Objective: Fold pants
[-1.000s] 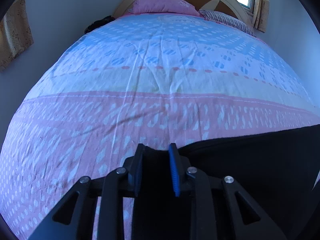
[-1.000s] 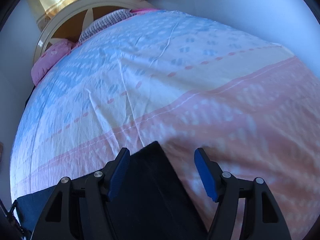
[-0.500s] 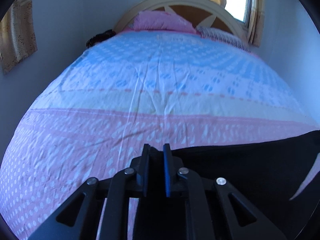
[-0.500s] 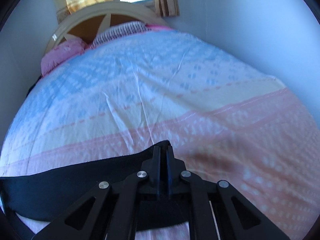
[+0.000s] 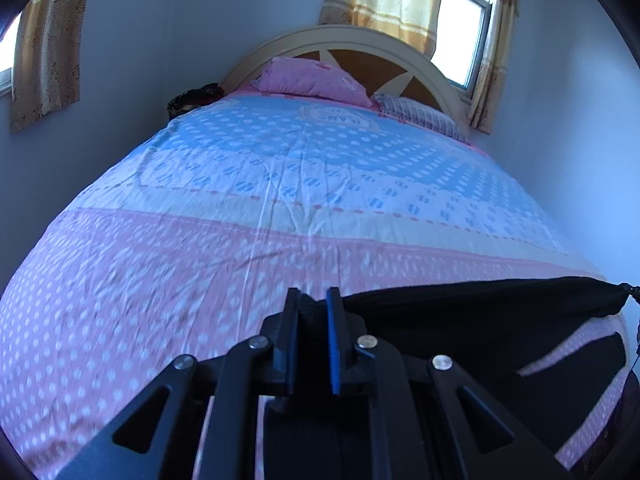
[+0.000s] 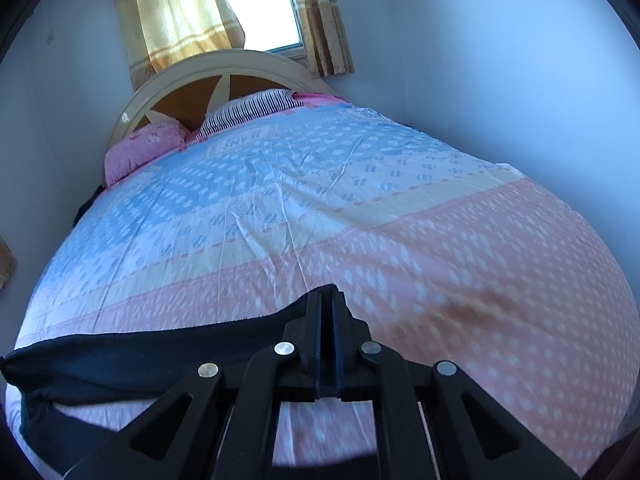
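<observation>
Matt black cloth pants point(image 5: 480, 320), creased printed cotton-like bedsheet point(image 5: 280, 200), glossy painted wooden headboard point(image 6: 208, 68).

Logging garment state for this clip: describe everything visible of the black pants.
The black pants look like soft, plain dark fabric with no visible pattern. One edge is stretched into a taut band between the left tool, shut on a bunched corner, and the right tool, shut on the other end. The band is held above the pink dotted bedsheet; sheet shows beneath it in both views. The rest hangs down below the band, with loose lower parts dangling near the frame edges. Waistband or leg details cannot be made out.
</observation>
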`<state>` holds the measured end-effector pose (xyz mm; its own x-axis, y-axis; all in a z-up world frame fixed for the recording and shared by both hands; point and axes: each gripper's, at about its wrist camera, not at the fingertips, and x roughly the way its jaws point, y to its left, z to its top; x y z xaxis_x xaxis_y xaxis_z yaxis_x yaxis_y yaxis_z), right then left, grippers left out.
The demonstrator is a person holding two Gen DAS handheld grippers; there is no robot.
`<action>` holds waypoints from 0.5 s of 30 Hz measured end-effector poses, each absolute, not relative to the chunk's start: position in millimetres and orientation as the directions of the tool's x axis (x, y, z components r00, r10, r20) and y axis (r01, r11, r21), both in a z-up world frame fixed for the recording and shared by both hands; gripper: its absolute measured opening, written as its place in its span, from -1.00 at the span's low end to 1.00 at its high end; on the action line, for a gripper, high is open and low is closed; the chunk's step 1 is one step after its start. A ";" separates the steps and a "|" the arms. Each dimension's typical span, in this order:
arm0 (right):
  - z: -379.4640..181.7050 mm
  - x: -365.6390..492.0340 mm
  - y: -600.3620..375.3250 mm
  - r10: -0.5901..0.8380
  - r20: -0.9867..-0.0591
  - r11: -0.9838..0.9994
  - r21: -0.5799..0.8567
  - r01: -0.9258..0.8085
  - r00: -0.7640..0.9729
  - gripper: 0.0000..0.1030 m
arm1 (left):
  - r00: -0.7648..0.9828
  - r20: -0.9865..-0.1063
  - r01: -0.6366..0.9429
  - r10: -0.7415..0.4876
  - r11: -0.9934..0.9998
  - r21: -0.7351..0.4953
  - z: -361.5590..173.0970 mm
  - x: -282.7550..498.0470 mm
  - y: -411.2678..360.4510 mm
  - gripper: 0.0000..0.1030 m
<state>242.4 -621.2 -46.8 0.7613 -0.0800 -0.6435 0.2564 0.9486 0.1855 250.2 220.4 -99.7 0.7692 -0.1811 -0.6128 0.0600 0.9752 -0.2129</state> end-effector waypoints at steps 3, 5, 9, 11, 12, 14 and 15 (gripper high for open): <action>-48.6 215.8 -623.3 -0.074 -0.637 0.945 0.200 0.258 0.767 -0.92 | 0.774 -0.601 0.069 -0.197 0.971 -0.229 -102.4 233.0 223.5 -0.75; -53.0 198.5 -625.5 -0.070 -0.638 0.942 0.210 0.261 0.767 -0.92 | 0.777 -0.594 0.075 -0.208 0.968 -0.241 -106.3 221.1 224.9 -0.75; -68.3 173.2 -629.2 -0.066 -0.659 0.937 0.216 0.273 0.749 -0.92 | 0.777 -0.589 0.076 -0.223 0.962 -0.264 -119.2 199.8 229.5 -0.75; -78.5 161.4 -631.4 -0.066 -0.674 0.934 0.219 0.284 0.736 -0.92 | 0.772 -0.594 0.078 -0.228 0.960 -0.268 -127.8 190.8 229.8 -0.75; -83.9 155.5 -632.8 -0.066 -0.681 0.931 0.220 0.290 0.730 -0.92 | 0.768 -0.597 0.078 -0.230 0.960 -0.269 -133.2 185.2 230.3 -0.75; -95.1 148.5 -635.0 -0.048 -0.703 0.928 0.231 0.292 0.709 -0.92 | 0.760 -0.604 0.081 -0.240 0.957 -0.278 -141.8 176.4 231.3 -0.75; -100.4 145.9 -634.5 -0.054 -0.713 0.929 0.220 0.297 0.699 -0.92 | 0.756 -0.610 0.079 -0.236 0.959 -0.273 -147.4 172.8 230.6 -0.75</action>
